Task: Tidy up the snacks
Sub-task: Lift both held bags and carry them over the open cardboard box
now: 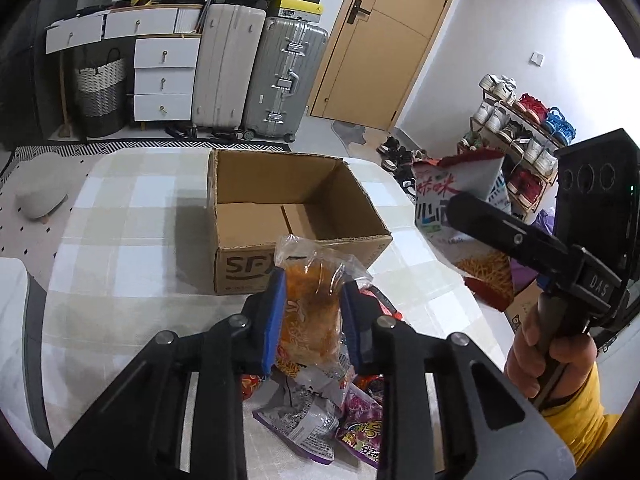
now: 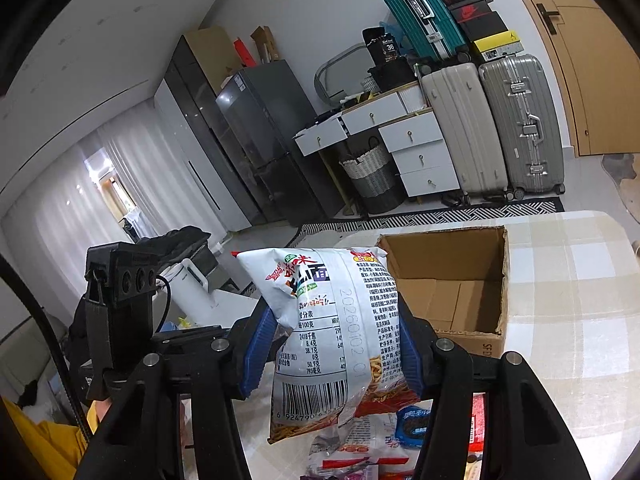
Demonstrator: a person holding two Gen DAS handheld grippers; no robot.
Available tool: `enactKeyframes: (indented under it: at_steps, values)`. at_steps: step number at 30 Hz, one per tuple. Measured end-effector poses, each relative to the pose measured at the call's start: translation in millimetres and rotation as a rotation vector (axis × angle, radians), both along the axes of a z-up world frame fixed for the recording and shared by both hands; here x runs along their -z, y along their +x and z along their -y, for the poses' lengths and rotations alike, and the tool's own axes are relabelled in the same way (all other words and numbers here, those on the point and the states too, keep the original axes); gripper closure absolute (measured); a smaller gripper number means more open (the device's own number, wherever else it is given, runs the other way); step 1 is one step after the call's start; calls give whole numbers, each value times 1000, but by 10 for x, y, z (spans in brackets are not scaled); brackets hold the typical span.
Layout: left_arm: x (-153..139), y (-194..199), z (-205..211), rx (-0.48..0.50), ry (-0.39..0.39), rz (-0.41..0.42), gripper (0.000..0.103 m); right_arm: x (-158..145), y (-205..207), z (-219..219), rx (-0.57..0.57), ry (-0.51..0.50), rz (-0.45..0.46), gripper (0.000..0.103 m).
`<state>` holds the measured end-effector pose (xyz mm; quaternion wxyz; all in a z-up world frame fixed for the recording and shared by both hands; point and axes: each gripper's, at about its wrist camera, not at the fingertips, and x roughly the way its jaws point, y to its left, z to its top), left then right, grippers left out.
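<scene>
now the left gripper (image 1: 313, 312) pinches a clear orange snack packet (image 1: 310, 308); the right gripper (image 2: 332, 344) clamps a white noodle-snack bag (image 2: 332, 332), both lifted near the open cardboard box (image 1: 296, 216) on the table (image 1: 120, 240).

Two suitcases (image 1: 260, 80) stand side by side against the far wall at 12 o'clock, one cream, one silver; a teal suitcase (image 2: 416, 8) lies on top. White drawers (image 1: 164, 80) just left of them, a woven basket (image 1: 100, 92) at 10 o'clock. Wooden door (image 1: 384, 40) at 1 o'clock. Shoe rack (image 1: 520, 120) at 2 o'clock. Dark fridge (image 2: 264, 136) and curtains (image 2: 60, 208) in the right wrist view.
</scene>
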<state>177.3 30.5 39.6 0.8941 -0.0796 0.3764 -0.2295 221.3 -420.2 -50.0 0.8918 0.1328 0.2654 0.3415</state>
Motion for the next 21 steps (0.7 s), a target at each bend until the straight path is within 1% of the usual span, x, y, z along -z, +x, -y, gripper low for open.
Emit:
enactKeyframes:
  at_steps: [3, 9, 15, 19, 21]
  values:
    - [-17, -5, -2, 3, -1, 10, 81, 18, -5, -7, 0, -2, -2, 47]
    - [-236, -94, 2, 12, -9, 49, 81, -37, -4, -18, 4, -15, 11, 47]
    - [-602, -128, -4, -12, 18, 120, 81, -227, 24, 17, 24, -27, 48, 47]
    - [-844, -14, -16, -15, 7, 120, 81, -369, 111, 15, 44, -48, 76, 47]
    - [-956, 34, 13, -22, 31, 139, 81, -407, 191, 6, 54, -63, 82, 47]
